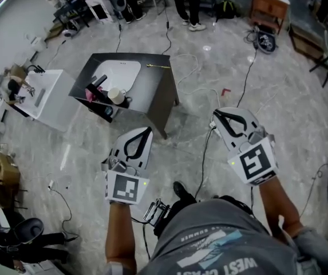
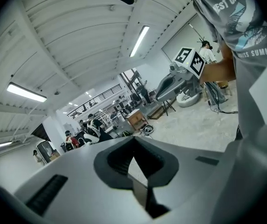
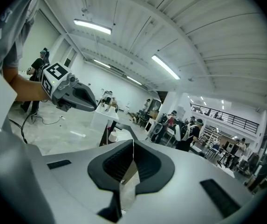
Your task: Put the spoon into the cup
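A white cup [image 1: 116, 95] stands near the front of a dark table [image 1: 158, 90], beside a white tray [image 1: 118, 73] and a dark, pink-tipped object [image 1: 95, 87]. A thin pale item [image 1: 159, 66] at the table's far edge may be the spoon; it is too small to tell. I stand a few steps away from the table. My left gripper [image 1: 147, 129] and right gripper [image 1: 216, 114] are held at waist height, both shut and holding nothing. The right gripper view shows the cup [image 3: 112, 136], the table [image 3: 106, 125] and the left gripper [image 3: 70, 93].
A white cabinet [image 1: 43, 96] stands left of the table. Cables [image 1: 247, 79] run across the grey floor. A wooden cabinet [image 1: 269, 7] and a standing person [image 1: 188, 2] are at the back, and a black chair [image 1: 20, 231] sits at lower left.
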### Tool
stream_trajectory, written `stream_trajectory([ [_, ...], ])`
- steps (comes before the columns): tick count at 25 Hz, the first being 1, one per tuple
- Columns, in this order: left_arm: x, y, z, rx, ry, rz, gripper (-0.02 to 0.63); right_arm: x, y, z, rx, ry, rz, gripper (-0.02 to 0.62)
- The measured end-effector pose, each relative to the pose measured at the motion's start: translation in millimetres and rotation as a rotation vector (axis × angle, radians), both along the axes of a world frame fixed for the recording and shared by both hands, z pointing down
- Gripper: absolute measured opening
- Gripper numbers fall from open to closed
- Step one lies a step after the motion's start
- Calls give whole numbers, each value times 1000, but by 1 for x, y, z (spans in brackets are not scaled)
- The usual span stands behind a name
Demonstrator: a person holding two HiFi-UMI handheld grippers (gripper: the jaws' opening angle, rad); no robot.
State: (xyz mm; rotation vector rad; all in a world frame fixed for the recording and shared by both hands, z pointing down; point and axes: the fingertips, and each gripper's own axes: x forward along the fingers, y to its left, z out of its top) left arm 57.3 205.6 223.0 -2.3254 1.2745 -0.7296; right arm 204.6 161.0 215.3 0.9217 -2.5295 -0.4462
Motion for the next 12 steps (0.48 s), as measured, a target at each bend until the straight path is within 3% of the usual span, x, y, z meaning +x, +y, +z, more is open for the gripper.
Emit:
stream_trajectory([
  [9,-47,-71,4,34,-13,80,2,-69,-57,3,6,11,66,32],
  [12,-58,-92,9,16,27,82,2,-84,-71,6,-9,20,63,32],
])
